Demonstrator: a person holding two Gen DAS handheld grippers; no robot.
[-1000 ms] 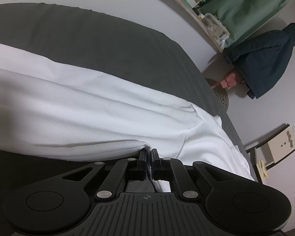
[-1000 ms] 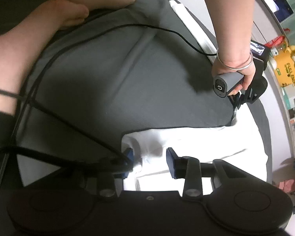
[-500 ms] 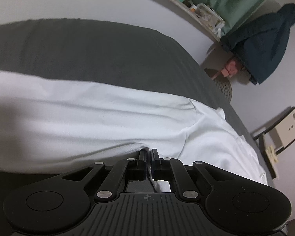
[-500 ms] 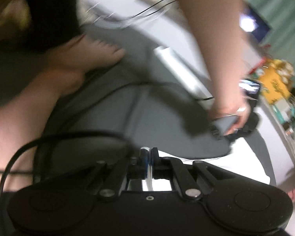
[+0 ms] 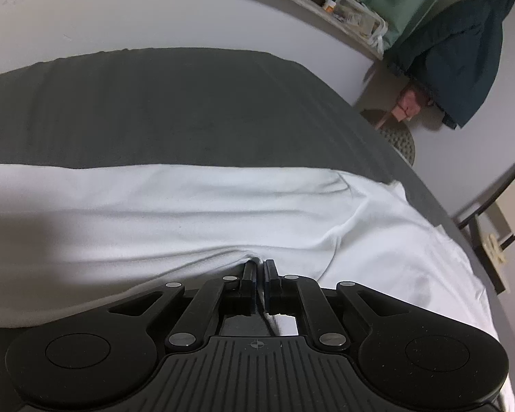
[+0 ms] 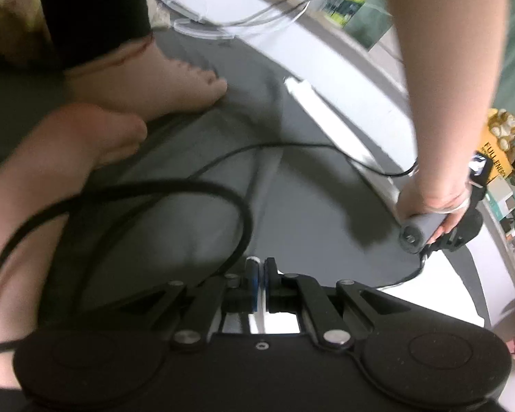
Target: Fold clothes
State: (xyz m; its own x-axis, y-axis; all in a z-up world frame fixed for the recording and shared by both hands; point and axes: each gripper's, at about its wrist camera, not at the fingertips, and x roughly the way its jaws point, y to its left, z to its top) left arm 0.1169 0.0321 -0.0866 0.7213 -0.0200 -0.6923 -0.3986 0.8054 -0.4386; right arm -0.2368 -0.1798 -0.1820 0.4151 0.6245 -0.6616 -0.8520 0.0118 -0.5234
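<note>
White garment (image 5: 195,213), soft and creased, lies as a long band across your dark grey bedsheet (image 5: 175,110), its edge pinched by your left gripper (image 5: 259,267) and right gripper (image 6: 259,267), your left hand (image 6: 432,202) low, black cables (image 6: 189,189) looping near bare feet (image 6: 147,92).

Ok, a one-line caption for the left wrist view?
Left gripper shut on white garment spread over dark grey bedsheet.
</note>
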